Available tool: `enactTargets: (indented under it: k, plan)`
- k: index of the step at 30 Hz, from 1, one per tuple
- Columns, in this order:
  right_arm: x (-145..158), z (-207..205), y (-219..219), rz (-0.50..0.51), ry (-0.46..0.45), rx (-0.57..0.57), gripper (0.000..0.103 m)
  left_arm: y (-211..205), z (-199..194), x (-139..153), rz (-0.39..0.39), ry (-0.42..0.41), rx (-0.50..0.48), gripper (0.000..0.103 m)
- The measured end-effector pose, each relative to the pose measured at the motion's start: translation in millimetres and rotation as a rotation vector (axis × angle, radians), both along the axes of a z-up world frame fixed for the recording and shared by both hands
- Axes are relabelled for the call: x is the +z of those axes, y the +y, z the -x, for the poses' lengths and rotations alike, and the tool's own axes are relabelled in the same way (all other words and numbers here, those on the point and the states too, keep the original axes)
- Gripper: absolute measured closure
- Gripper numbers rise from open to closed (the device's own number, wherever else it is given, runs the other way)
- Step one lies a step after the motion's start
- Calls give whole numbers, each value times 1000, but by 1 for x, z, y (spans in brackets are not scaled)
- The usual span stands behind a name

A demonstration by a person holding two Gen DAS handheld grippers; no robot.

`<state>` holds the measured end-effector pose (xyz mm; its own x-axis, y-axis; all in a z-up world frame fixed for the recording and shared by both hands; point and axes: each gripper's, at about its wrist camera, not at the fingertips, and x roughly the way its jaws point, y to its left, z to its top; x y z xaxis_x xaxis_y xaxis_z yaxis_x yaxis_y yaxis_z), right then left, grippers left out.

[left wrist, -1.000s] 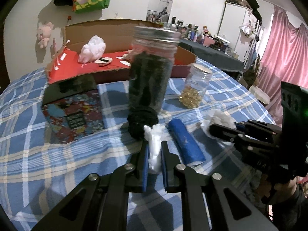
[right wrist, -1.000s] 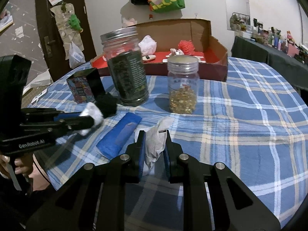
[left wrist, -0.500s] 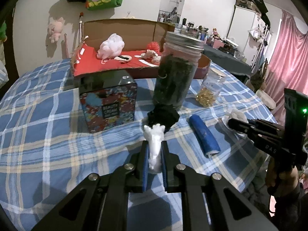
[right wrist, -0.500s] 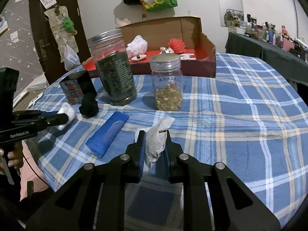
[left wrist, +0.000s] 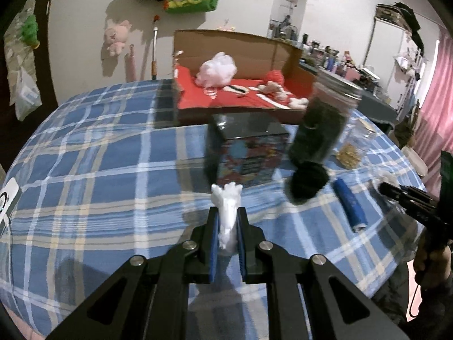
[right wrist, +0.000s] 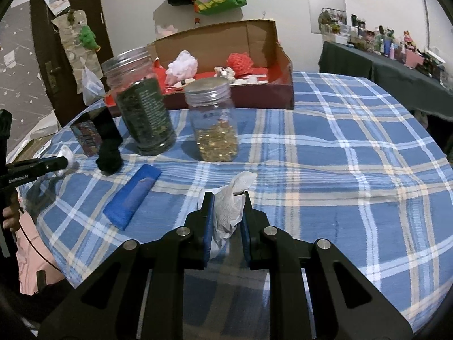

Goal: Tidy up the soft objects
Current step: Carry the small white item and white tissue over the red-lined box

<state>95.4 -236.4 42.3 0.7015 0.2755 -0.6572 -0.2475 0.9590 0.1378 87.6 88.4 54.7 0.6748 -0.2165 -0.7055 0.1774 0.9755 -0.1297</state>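
Left gripper [left wrist: 227, 221]: pressed narrow on a white fluffy wad [left wrist: 227, 212], pinched low so the shaggy top pokes above the tips; presumably carried toward a sorting place. Just beyond the tips, a glossy patterned box [left wrist: 249, 153], hard-edged, dark-lidded. Right of the tips, a black woolly ball [left wrist: 307, 182], knotted and matte, touching the foot of a tall dark-filled jar [left wrist: 322, 124] with a metal screw lid. Further right, a blue rolled cloth [left wrist: 349, 205], flat on the plaid tablecloth [left wrist: 99, 155]. Far ahead, an open cardboard box [left wrist: 235, 51] lined red, already holding a pale pink puff [left wrist: 217, 69] and small plush bits; likely the collecting spot for soft things.

Right gripper [right wrist: 226, 212]: closed on a crumpled white tissue [right wrist: 230, 206], thin, creased, one twisted corner rising past the tips, lower end drooping between the fingers. Held clear of the cloth, probably for carrying. Ahead of the tips, a small clear jar [right wrist: 215, 119] of golden beads, rigid, lidded. Left of the tips, the blue cloth again; beyond it the black ball and the tall jar.
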Motion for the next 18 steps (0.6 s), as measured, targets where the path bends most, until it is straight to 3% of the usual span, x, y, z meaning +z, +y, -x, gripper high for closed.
enactTargets:
  k: [8,18]
  plan:
    - [2,-21,-12,13,33,-22,87,23,-25,-4,-13,29,26,91]
    - [15,-69,-26,30,71,21,87,37,-67,5,-28,1,-72,91]
